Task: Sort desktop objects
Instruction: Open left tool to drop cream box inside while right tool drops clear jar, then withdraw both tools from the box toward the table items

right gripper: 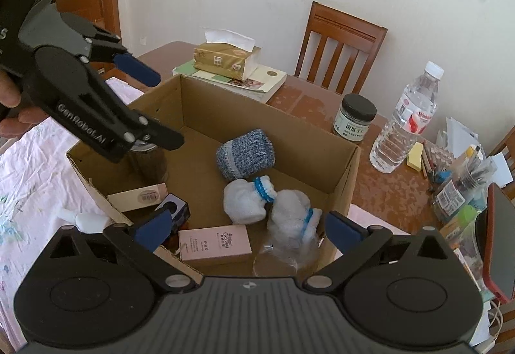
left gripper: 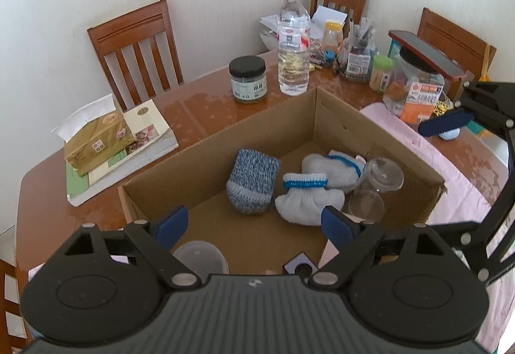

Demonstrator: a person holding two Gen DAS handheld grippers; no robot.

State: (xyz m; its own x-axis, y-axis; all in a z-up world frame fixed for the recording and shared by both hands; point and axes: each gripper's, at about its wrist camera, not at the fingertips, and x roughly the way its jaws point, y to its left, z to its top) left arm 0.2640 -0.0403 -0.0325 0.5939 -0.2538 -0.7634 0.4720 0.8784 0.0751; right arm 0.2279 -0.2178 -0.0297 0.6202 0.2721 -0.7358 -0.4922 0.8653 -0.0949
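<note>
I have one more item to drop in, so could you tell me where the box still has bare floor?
Bare floor runs along the box wall nearest the jar, behind the blue knit. White socks, clear cups and pink carton crowd the rest.

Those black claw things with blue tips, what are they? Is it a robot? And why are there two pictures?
No robot here. A person holds two hand-held grabbers, and each carries a camera looking along its fingers, so you get one picture per grabber. The left gripper and the right gripper both hang open over a brown cardboard box on a wooden table; neither holds anything. You can see a hand gripping the left one. In the box lie a blue knitted sleeve, two white socks with blue bands, clear plastic cups and a pink carton. Outside stand a clear water bottle and a black-lidded jar.
</note>
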